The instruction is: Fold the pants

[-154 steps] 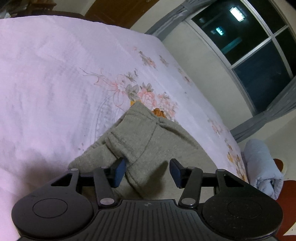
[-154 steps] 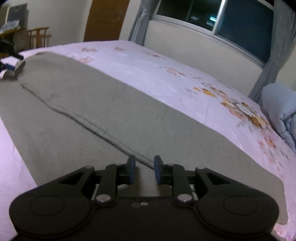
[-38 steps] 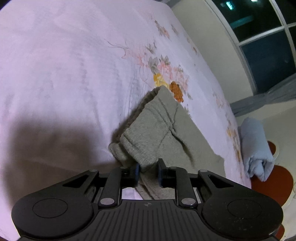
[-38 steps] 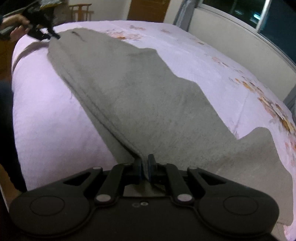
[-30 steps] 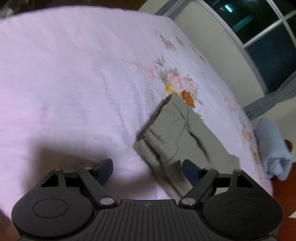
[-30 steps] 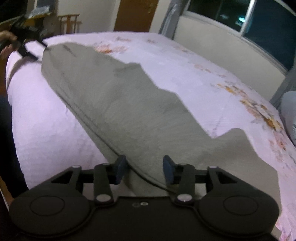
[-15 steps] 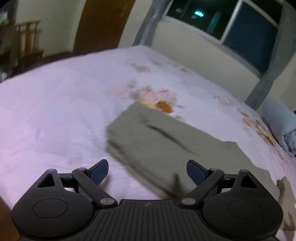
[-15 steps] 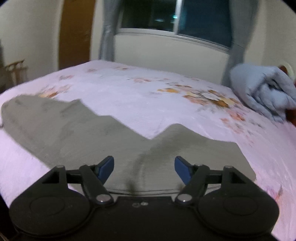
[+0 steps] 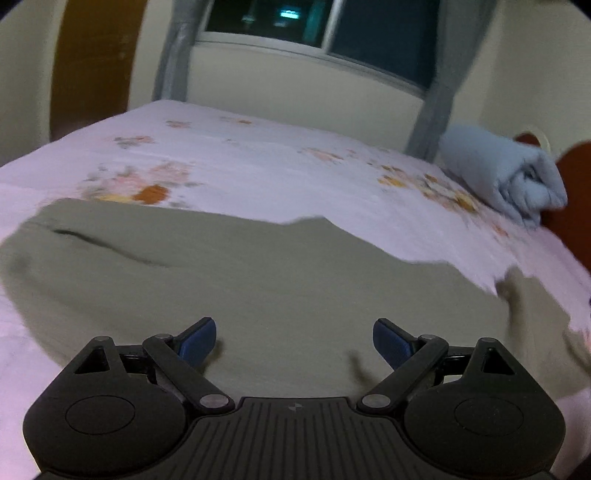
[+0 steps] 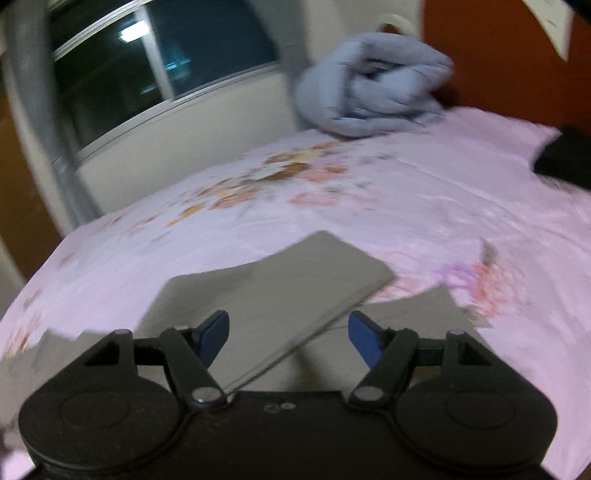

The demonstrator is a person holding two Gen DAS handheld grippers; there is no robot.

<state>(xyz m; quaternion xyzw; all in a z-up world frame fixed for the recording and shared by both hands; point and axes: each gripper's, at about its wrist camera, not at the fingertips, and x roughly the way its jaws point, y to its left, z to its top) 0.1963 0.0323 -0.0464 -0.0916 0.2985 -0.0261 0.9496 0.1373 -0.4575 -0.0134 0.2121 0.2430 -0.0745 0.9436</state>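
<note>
The grey-green pants (image 9: 258,273) lie flat on the pink floral bedsheet (image 9: 258,158), spread across the near part of the bed. My left gripper (image 9: 293,341) is open and empty just above the pants' near edge. In the right wrist view one leg end of the pants (image 10: 280,288) lies over another layer, its corner pointing right. My right gripper (image 10: 288,334) is open and empty, hovering over that folded edge.
A rolled pale blue blanket (image 9: 502,177) sits at the far right of the bed, also in the right wrist view (image 10: 373,96). A window with grey curtains (image 9: 314,26) and a wall lie beyond the bed. A dark object (image 10: 565,158) lies at the bed's right edge.
Both grippers let go of the pants and opened wide. The pants now lie flat on the bed. Both cameras have swung right, toward the blanket end of the bed.
</note>
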